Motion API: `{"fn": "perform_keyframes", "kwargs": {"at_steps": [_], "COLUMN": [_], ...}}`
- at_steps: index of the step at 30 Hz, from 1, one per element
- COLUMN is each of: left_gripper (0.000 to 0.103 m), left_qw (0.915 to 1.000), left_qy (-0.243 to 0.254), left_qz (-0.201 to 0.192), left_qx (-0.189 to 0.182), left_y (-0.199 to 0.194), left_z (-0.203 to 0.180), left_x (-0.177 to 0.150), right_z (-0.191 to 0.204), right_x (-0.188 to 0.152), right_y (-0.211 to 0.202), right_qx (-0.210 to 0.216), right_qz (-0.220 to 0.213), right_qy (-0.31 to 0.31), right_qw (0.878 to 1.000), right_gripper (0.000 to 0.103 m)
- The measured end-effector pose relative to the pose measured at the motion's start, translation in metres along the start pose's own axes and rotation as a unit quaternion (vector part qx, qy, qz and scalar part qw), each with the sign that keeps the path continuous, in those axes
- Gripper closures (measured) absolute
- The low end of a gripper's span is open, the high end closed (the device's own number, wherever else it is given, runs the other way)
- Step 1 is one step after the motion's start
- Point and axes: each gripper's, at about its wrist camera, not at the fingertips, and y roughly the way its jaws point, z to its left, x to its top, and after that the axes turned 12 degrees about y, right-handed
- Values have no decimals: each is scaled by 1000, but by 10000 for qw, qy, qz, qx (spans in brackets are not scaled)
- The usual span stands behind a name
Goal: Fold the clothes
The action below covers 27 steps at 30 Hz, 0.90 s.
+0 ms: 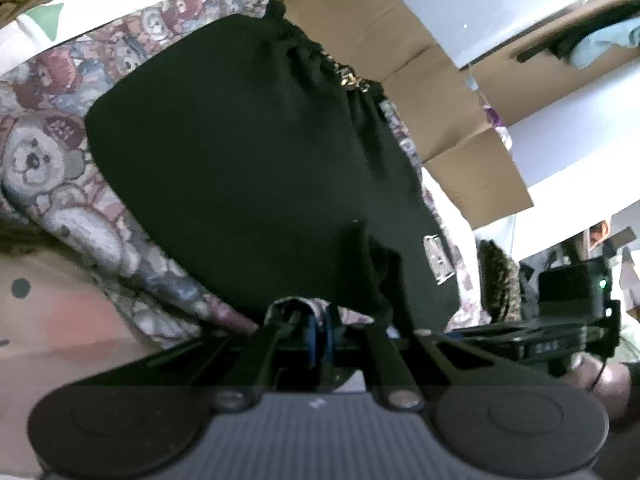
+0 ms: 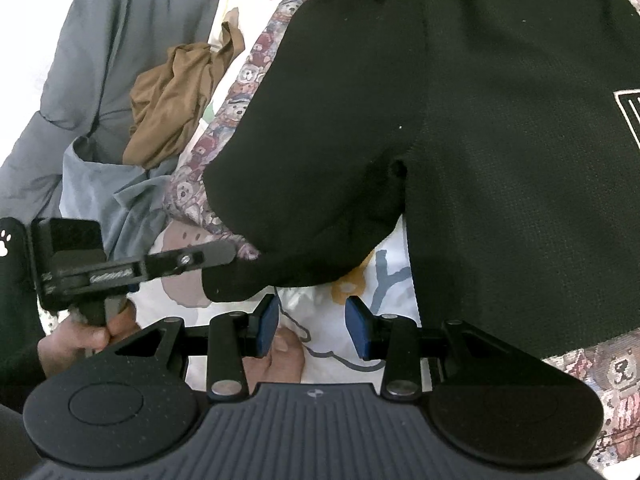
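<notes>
Black shorts (image 1: pixel 248 152) with a drawstring waist lie spread on a teddy-bear print cloth (image 1: pixel 44 160). In the right wrist view the shorts (image 2: pixel 500 140) fill the upper right, with one leg hem (image 2: pixel 240 280) bunched near the front. My left gripper (image 1: pixel 316 326) has its blue pads pressed together on a bit of the teddy-bear print cloth, right beside that black leg; from the right wrist view the left gripper (image 2: pixel 224 256) reaches in from the left. My right gripper (image 2: pixel 314 324) is open over the white printed sheet (image 2: pixel 320 304) between the two legs, with nothing in it.
A brown garment (image 2: pixel 176 92), a grey garment (image 2: pixel 120 20) and a blue-grey one (image 2: pixel 104 184) lie crumpled to the left. Cardboard boxes (image 1: pixel 400 60) stand beyond the shorts. A hand (image 2: pixel 80 336) holds the left gripper's handle, and fingers (image 2: pixel 280 352) show under the right gripper.
</notes>
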Motion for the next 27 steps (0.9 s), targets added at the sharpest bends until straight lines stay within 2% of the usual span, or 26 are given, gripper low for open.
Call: {"fn": "perform_keyframes", "kwargs": {"at_steps": [5, 9, 16, 21, 27], "left_gripper": [98, 97, 97, 97, 97], "left_qw": [9997, 9987, 9985, 9983, 9978], "left_qy": [-205, -496, -535, -537, -617], "left_qz": [100, 123, 109, 150, 126], "left_qx": [4, -17, 104, 152, 191], "left_y": [-4, -8, -10, -11, -14], "left_z": [7, 12, 13, 14, 20], "left_x": [-12, -23, -30, -32, -35], "right_z": [-3, -5, -5, -11, -11], "right_x": [0, -1, -5, -5, -5], "right_y": [1, 5, 27, 53, 77], "right_qx": [-26, 141, 339, 734, 945], "right_qz": [38, 132, 347, 529, 588], "right_qy": [59, 275, 555, 1148, 1510], "right_qw": [10000, 9994, 9973, 9893, 9822], "right_gripper": [59, 59, 59, 59, 59]}}
